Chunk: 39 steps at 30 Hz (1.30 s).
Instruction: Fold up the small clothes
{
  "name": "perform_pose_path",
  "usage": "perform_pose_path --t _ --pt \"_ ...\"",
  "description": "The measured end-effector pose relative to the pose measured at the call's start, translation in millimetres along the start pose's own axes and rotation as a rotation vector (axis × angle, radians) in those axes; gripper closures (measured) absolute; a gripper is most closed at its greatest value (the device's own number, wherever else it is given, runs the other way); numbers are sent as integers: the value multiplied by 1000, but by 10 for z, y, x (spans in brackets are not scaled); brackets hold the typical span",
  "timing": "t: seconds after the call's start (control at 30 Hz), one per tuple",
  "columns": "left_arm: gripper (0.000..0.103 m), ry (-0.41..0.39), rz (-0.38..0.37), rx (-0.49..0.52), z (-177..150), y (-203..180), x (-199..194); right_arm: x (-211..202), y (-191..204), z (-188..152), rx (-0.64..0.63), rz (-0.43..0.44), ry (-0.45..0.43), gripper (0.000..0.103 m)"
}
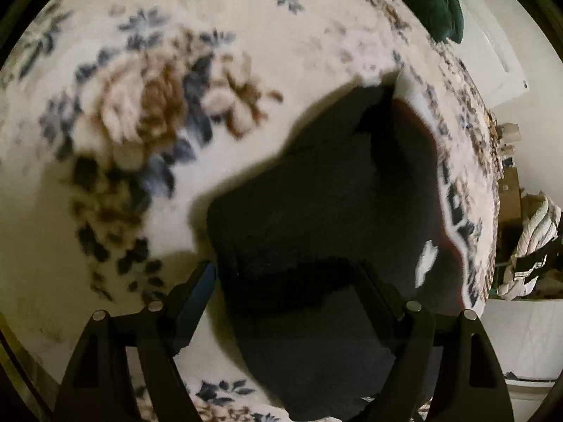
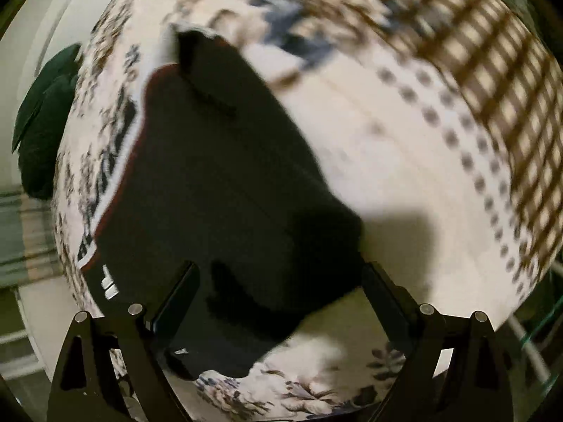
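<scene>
A black garment (image 1: 316, 193) with a white and red lettered waistband (image 1: 454, 204) lies on the floral blanket (image 1: 140, 123). A small white logo (image 1: 425, 260) shows near the band. My left gripper (image 1: 285, 269) hangs open just above it, and the garment's near corner lies between the spread fingers without being pinched. In the right wrist view the same garment (image 2: 218, 161) runs up and left, with its waistband (image 2: 109, 161) along the left side. My right gripper (image 2: 281, 267) is open wide over its near edge. Both views are blurred by motion.
A dark green cushion (image 1: 432, 0) (image 2: 45, 123) rests at the blanket's far edge. A brown checked cloth (image 2: 475, 52) covers the far right of the bed. A heap of white quilted fabric (image 1: 531, 242) lies beyond the bed's right edge.
</scene>
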<state>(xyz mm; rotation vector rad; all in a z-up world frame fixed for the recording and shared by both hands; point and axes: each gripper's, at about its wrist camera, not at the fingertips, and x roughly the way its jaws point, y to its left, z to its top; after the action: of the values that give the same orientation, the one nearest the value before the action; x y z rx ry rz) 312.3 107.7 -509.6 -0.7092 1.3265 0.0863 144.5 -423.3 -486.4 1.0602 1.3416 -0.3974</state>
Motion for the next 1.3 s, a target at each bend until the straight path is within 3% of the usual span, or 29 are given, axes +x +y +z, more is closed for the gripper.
perform_pose_path --t 0.1,0.13,0.17,0.23,0.27,0.3,0.37,0.43,0.53,0.6,0.63,0.67,0.7,0.73,0.8,0.87,1.0,1.17,1.3 --pt "26 -6 -43 -10 -12 32 139 118 -180 -121 75 13 -2 8" --pt "32 -22 -70 -12 -13 27 133 174 -219 -144 102 29 2 8" --pt "49 -35 -88 -4 -18 21 124 266 -268 -166 144 71 3 12" --pt "64 -57 -87 37 -49 -43 53 319 -289 -200 177 138 -27 34" --pt "75 -73 -78 56 -74 -63 -11 319 -276 -214 179 153 -35 69" --pt "81 -84 -74 71 -99 -64 -87 289 -239 -244 162 131 -55 84" --pt "81 -83 -52 89 -131 -24 -137 167 -157 -317 98 68 -110 86" --pt "80 -29 -49 84 -147 130 -10 106 -207 -348 75 12 -143 86" --pt "77 8 -56 93 -99 161 12 191 -335 -310 107 44 -90 86" --pt "77 25 -52 121 -57 69 -67 168 -379 -302 121 120 -72 72" --pt "77 26 -55 123 -23 7 -132 149 -408 -311 125 148 -66 60" --pt "76 26 -46 127 -22 -30 -180 127 -461 -342 127 180 -73 28" --pt "71 30 -41 132 -30 -67 -209 116 -515 -367 128 206 -91 8" --pt "67 29 -28 146 -45 -111 -239 125 -595 -398 135 232 -115 6" --pt "31 9 26 206 -106 -216 -284 213 -694 -394 147 279 -117 6" --pt "14 -31 73 296 -198 -349 -316 358 -777 -391 166 347 -137 6" --pt "14 -46 120 444 -377 -672 -246 431 -846 -435 221 521 -275 5" --pt "11 -4 93 496 -481 -930 -17 503 -781 -452 199 579 -328 5" --pt "11 16 140 541 -553 -1043 276 435 -620 -384 154 627 -352 7"
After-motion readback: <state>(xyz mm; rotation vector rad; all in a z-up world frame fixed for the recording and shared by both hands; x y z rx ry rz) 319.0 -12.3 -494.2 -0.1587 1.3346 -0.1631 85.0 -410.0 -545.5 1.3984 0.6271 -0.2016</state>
